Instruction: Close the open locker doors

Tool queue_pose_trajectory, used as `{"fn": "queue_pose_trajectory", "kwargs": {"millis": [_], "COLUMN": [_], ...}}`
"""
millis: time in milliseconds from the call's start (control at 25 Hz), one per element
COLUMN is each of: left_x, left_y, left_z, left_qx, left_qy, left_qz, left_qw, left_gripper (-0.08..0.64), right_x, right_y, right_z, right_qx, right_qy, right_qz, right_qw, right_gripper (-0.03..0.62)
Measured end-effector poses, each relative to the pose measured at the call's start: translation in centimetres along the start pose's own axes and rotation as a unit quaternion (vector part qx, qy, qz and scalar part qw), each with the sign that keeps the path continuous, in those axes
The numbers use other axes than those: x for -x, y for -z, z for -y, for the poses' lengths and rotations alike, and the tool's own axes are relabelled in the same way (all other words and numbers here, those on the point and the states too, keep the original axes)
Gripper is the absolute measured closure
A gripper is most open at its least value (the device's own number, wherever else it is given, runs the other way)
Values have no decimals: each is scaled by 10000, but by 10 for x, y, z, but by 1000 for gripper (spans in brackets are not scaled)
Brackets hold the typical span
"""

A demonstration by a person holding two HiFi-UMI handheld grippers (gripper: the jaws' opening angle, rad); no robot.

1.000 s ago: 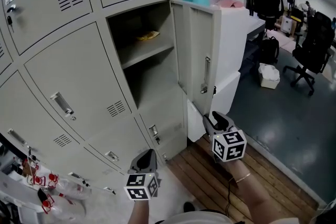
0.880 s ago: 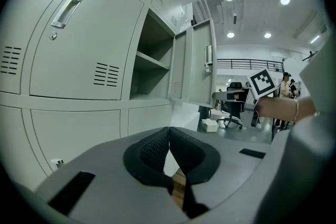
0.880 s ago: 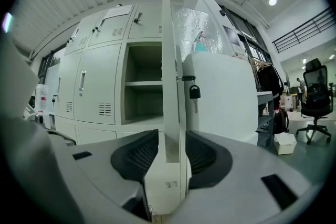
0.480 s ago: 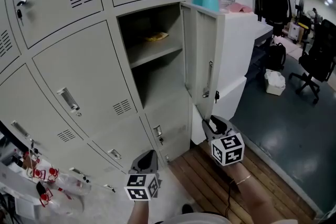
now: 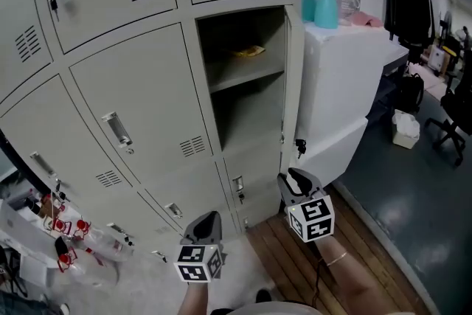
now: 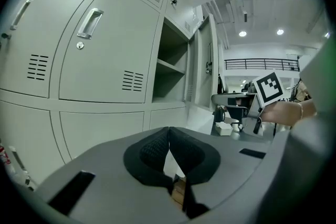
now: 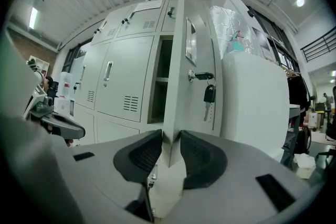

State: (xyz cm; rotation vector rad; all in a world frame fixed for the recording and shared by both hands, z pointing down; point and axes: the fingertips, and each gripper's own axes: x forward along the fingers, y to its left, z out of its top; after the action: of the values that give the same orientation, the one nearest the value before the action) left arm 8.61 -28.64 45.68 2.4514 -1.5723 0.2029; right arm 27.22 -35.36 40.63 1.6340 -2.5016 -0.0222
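Observation:
One locker door (image 5: pixel 290 85) stands open, seen edge-on, with a key (image 5: pixel 299 148) hanging from its lock. Its compartment (image 5: pixel 247 96) holds a yellow item (image 5: pixel 249 52) on the shelf. My right gripper (image 5: pixel 293 179) sits just below the door's bottom corner. In the right gripper view the door's thin edge (image 7: pixel 176 60) lines up with the gap of the right gripper (image 7: pixel 170 136). Its jaws have just been closing, and the pads do not visibly press on the edge. My left gripper (image 5: pixel 206 221) hangs lower left before the shut lockers. In its own view the left gripper (image 6: pixel 168 131) is shut and empty.
A white cabinet (image 5: pixel 346 85) stands right behind the open door, with a teal spray bottle (image 5: pixel 327 4) on top. A white box (image 5: pixel 405 130) and an office chair (image 5: pixel 459 111) are on the floor at right. Clear bags with red bits (image 5: pixel 66 247) lie lower left.
My right gripper has moved left, under the open door's bottom corner. The view has shifted, so the door now shows edge-on instead of its inner face. The left gripper looks unmoved.

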Motion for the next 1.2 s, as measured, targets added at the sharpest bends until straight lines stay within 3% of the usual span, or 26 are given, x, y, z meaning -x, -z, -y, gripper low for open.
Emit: {"fn": "queue_pose_trajectory", "kwargs": {"millis": [520,1200], "left_x": [12,-22], "left_y": [1,-20], "left_z": [-37,-92], "left_qx": [187,163], "left_qy": [-623,-613], "left_qz": [-22,41], "left_qw": [9979,9980], "left_gripper": [538,538], "right_x": [-56,-133], "right_y": [-9,-20], "right_z": [-39,-72], "right_qx": [-49,31], "right_qy": [-494,-771], "right_qz": [89,50], "right_qw": [9987,9970], "right_gripper": [469,476]}}
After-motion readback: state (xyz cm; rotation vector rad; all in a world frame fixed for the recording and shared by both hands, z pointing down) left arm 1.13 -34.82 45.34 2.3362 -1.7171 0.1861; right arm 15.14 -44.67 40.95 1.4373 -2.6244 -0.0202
